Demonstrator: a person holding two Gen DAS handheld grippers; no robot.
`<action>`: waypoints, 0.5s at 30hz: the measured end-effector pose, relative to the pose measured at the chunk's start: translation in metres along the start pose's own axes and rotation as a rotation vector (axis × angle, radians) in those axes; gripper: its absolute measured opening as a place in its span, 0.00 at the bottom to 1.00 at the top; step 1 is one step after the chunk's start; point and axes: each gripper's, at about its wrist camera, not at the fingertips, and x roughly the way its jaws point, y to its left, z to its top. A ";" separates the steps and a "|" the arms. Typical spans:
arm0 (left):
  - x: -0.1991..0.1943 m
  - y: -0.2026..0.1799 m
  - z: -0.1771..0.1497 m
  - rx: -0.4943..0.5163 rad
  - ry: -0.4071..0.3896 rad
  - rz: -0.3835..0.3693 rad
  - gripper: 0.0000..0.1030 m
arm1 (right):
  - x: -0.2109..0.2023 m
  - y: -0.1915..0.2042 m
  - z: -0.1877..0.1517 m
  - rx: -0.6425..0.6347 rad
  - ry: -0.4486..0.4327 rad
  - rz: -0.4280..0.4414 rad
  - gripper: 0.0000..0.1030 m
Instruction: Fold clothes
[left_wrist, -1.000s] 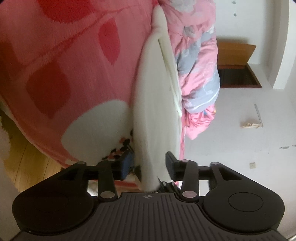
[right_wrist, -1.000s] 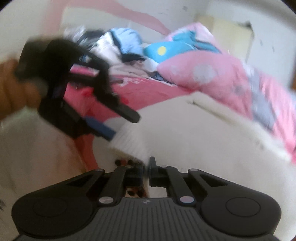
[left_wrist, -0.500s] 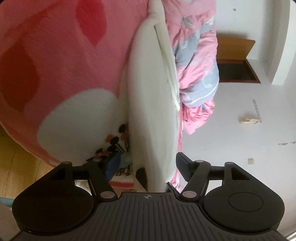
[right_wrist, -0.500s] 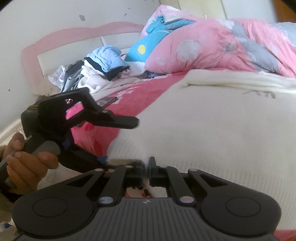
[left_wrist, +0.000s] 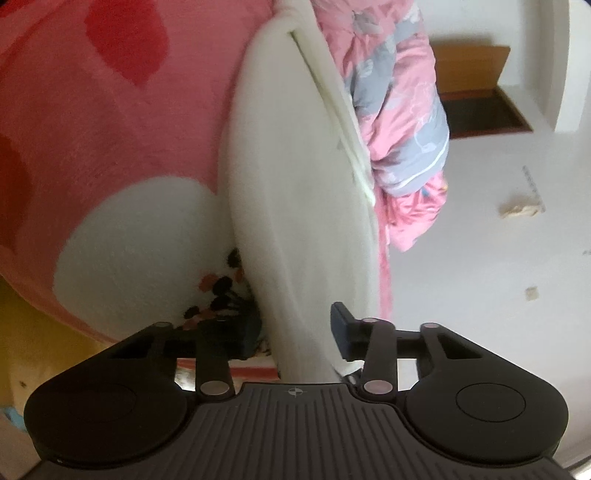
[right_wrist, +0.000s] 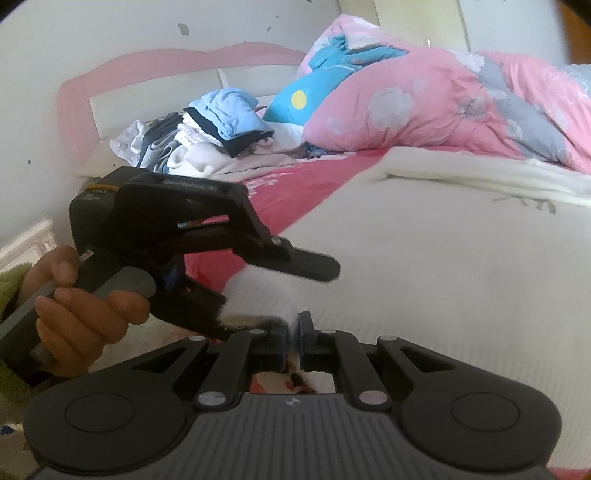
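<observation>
**A:** So which step is this? I see a white knit garment (right_wrist: 443, 266) spread across the pink bed (right_wrist: 295, 184), with the quilt (right_wrist: 461, 110) behind it.

**B:** Looks like they're gathering the near hem for the first fold. The right gripper (right_wrist: 291, 334) is clenched on the hem edge, fabric pinched between its pads. The left gripper (left_wrist: 295, 328) has the same garment (left_wrist: 295, 184) between its fingers and its jaws are closing, but the pads don't seem to press yet.

**A:** Next move?

**B:** My guess: finish the left pinch, then lift both corners evenly and carry them over toward the far edge. Fuzzy knit could slip if 1 side lags.

**A:** Any labels?

**B:** Some print on the left gripper's body, too blurred to read.
</observation>
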 end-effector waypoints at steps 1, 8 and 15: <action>0.000 -0.001 -0.001 0.013 0.001 0.011 0.34 | -0.001 0.000 0.000 0.003 0.002 0.005 0.07; 0.000 -0.002 -0.002 0.045 -0.001 0.051 0.26 | -0.008 -0.003 -0.004 0.013 0.014 0.045 0.09; 0.000 -0.003 -0.003 0.074 0.007 0.095 0.24 | -0.017 -0.006 -0.008 0.028 0.023 0.068 0.10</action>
